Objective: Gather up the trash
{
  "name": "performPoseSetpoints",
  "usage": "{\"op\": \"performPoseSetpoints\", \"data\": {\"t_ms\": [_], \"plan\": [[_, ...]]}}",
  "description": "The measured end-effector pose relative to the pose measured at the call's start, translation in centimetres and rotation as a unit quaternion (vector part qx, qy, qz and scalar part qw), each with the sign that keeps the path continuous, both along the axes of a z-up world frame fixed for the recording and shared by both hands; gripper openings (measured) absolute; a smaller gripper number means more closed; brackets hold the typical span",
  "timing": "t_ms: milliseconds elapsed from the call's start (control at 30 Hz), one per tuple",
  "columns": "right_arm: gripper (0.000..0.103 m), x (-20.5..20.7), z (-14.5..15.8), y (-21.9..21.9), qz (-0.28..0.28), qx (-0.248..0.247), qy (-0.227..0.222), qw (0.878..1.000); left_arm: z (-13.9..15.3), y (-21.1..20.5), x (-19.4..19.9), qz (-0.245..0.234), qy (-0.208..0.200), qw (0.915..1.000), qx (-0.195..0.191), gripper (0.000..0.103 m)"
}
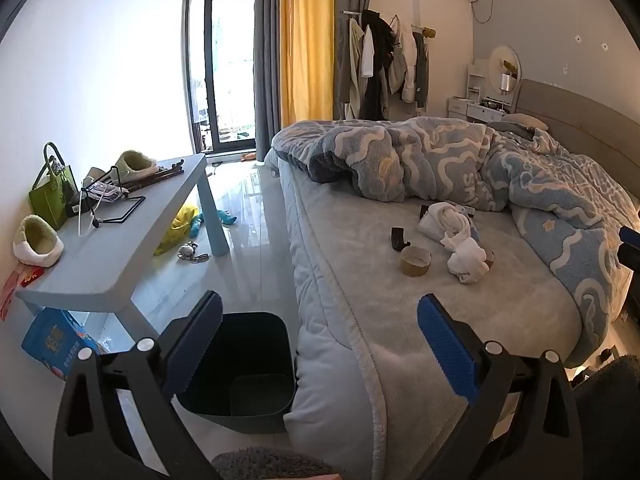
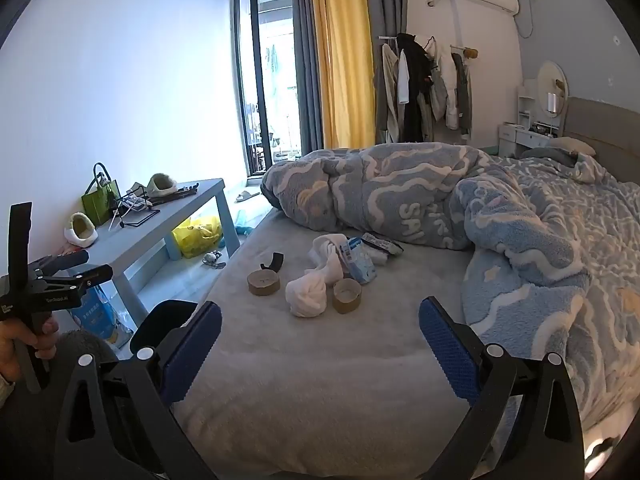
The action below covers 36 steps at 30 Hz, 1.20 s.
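The trash lies on the grey bed sheet [image 2: 320, 380]: two cardboard tape rolls [image 2: 263, 282] [image 2: 347, 295], a black curved piece [image 2: 274, 262], a blue tissue pack [image 2: 360, 260] and a bundle of white cloth [image 2: 306, 296]. In the left wrist view one roll [image 1: 416, 261], the black piece [image 1: 400, 238] and the cloth [image 1: 460, 240] show. A dark bin [image 1: 240, 364] stands on the floor against the bed's side. My left gripper [image 1: 320, 344] hangs open over the bin and bed edge, with nothing between its fingers. My right gripper [image 2: 320, 350] is open and empty above the sheet, short of the trash.
A blue-grey low table [image 1: 120, 248] with slippers, a green bag [image 1: 52, 196] and wire stands is left of the bin. A rumpled blue blanket [image 2: 540, 240] covers the bed's right and far parts. In the right wrist view a hand [image 2: 16, 344] holds the left gripper [image 2: 98, 263].
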State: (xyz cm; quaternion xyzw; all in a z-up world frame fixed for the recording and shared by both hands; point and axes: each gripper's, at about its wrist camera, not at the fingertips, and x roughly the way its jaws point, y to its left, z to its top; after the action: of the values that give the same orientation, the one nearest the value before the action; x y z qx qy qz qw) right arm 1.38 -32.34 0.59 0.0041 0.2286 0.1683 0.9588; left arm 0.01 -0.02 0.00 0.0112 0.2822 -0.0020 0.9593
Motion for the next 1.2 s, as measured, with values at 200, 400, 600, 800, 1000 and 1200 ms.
{"op": "performPoseSetpoints", "data": {"t_ms": [200, 400, 600, 800, 1000, 1200], "plan": [[0.1, 0.01, 0.0, 0.02, 0.0, 0.0, 0.0, 1.0, 0.01, 0.03, -0.01, 0.0, -0.001, 1.0, -0.004, 0.1], [0.1, 0.02, 0.0, 0.07, 0.0, 0.0, 0.0, 1.0, 0.01, 0.03, -0.01, 0.0, -0.001, 1.0, -0.003, 0.1], [0.1, 0.05, -0.05, 0.14, 0.0, -0.001, 0.0, 1.0, 0.01, 0.05, -0.02, 0.0, -0.001, 1.0, -0.003, 0.1], [0.1, 0.05, -0.09, 0.17, 0.0, -0.001, 0.0, 1.0, 0.01, 0.03, -0.02, 0.0, -0.001, 1.0, -0.002, 0.1], [0.1, 0.09, -0.16, 0.17, 0.0, -0.001, 0.001, 1.0, 0.01, 0.03, -0.01, 0.0, -0.001, 1.0, -0.003, 0.1], [0.1, 0.12, -0.18, 0.22, 0.0, 0.0, 0.004, 1.0, 0.01, 0.03, -0.03, 0.0, 0.0, 1.0, -0.003, 0.1]]}}
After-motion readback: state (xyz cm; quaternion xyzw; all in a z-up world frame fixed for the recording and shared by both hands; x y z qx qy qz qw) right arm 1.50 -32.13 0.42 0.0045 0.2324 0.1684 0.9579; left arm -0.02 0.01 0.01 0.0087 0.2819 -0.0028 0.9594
